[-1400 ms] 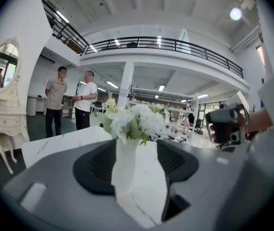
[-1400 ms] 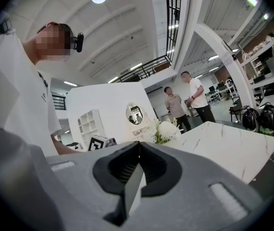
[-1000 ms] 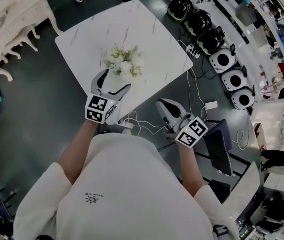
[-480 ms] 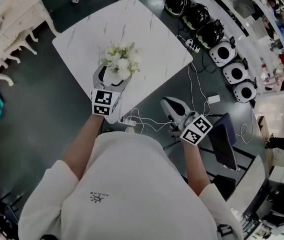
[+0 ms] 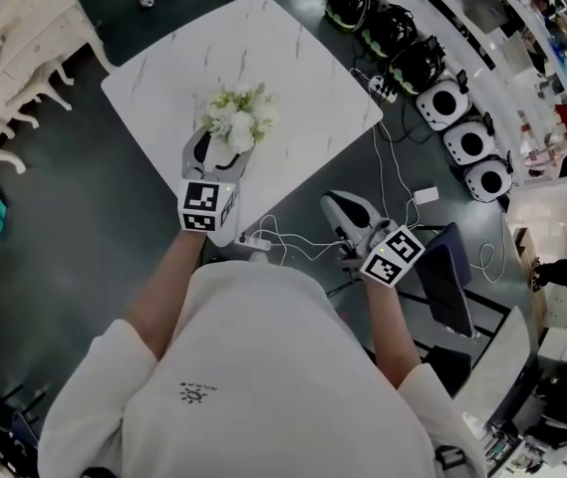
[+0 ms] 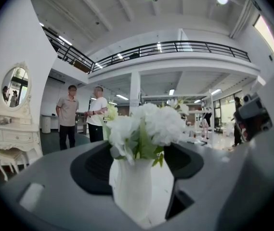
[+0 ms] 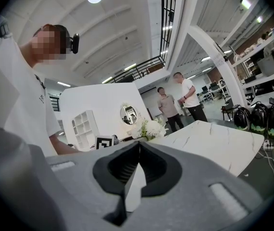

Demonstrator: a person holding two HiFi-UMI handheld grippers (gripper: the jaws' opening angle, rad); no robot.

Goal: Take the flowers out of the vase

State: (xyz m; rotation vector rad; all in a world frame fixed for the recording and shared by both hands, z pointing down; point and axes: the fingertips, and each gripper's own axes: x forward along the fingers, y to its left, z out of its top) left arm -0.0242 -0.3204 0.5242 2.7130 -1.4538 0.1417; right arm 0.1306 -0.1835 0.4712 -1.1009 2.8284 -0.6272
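Observation:
White flowers with green leaves stand in a white vase near the front edge of the white marble table. My left gripper reaches level over that edge, one jaw on each side of the vase. The jaws are closing, and in the left gripper view a strip of table still shows between the vase and the right jaw, under the flowers. My right gripper hangs off the table to the right over the dark floor, shut with nothing in it. Its own view shows the flowers far off.
Black helmets and white round devices line the floor right of the table. White cables lie below the table's front corner. A white ornate dresser stands at left. Two people stand beyond the table.
My left gripper has moved forward to the vase, and its jaws now stand on both sides of it and closer together. The right gripper has stayed where it was.

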